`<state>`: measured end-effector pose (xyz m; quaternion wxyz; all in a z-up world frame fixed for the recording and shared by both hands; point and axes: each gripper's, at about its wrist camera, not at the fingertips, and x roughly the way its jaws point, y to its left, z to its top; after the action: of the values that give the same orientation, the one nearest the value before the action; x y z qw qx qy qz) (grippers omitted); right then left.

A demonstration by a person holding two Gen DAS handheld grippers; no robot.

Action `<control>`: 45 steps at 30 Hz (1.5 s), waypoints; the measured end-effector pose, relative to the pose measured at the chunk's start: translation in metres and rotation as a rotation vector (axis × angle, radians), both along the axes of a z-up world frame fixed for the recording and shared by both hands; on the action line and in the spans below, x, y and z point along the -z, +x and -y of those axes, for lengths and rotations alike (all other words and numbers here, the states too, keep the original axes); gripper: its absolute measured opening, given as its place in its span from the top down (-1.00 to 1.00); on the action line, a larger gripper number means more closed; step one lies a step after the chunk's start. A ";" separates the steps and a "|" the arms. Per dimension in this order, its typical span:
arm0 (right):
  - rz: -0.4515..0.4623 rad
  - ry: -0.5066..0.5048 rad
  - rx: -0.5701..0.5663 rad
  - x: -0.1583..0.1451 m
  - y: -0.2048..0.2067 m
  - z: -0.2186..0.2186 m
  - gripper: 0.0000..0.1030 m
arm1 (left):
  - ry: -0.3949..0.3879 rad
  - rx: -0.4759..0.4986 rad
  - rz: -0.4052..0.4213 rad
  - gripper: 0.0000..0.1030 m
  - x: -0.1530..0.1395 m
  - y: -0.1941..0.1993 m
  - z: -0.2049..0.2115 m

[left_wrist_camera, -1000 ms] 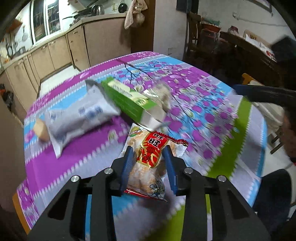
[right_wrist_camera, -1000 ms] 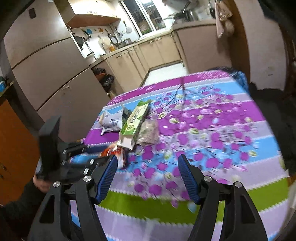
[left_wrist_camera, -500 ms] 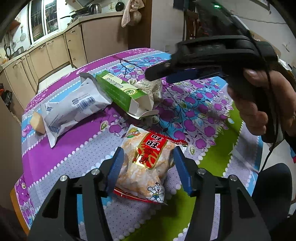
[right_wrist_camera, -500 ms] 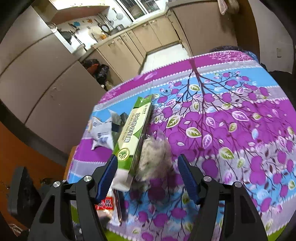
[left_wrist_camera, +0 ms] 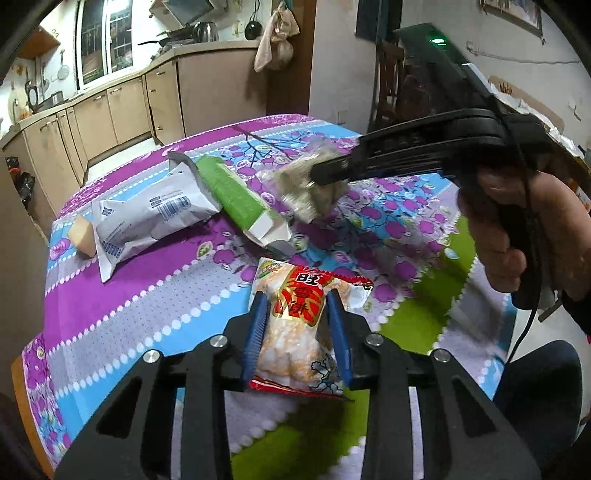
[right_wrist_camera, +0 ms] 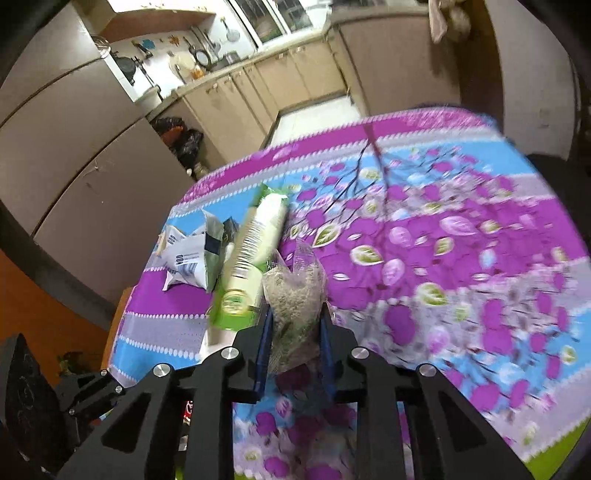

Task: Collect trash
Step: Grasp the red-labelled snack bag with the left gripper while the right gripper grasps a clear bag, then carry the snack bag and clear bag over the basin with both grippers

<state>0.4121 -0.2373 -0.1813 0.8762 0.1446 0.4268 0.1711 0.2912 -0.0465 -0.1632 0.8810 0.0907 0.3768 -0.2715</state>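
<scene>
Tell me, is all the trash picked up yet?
Not yet. Nothing looks cleared away so far. The left gripper has just closed on the rice cracker packet, and the right gripper on the clear crumpled bag. The green box and white wrapper lie on the table.

I'm in a home kitchen: beige cabinets (left_wrist_camera: 110, 110) run along the far wall under a window (left_wrist_camera: 92, 40), a kettle (left_wrist_camera: 205, 31) sits on the worktop, utensils (right_wrist_camera: 192, 48) hang on the wall, and a flowered tablecloth (left_wrist_camera: 147, 288) covers my counter.
</scene>
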 end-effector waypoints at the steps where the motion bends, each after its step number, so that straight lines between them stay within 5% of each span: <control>1: 0.023 -0.012 0.016 -0.006 -0.009 0.004 0.52 | -0.008 -0.007 0.005 0.40 -0.001 -0.003 0.001; 8: 0.199 -0.122 0.108 -0.055 -0.076 0.024 0.52 | -0.086 -0.100 0.071 0.41 -0.023 -0.020 0.004; 18: 0.389 -0.254 0.252 -0.117 -0.191 0.060 0.52 | -0.186 -0.196 0.226 0.41 -0.094 -0.041 0.043; 29: 0.450 -0.349 0.390 -0.152 -0.271 0.110 0.52 | -0.243 -0.144 0.262 0.41 -0.128 -0.064 0.120; 45: 0.446 -0.385 0.510 -0.163 -0.337 0.198 0.52 | -0.218 -0.042 0.266 0.41 -0.138 -0.084 0.209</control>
<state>0.0752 -0.4350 -0.0179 0.9729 0.0381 0.2006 -0.1082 0.2073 -0.2560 -0.0256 0.9331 0.0219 0.2272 -0.2777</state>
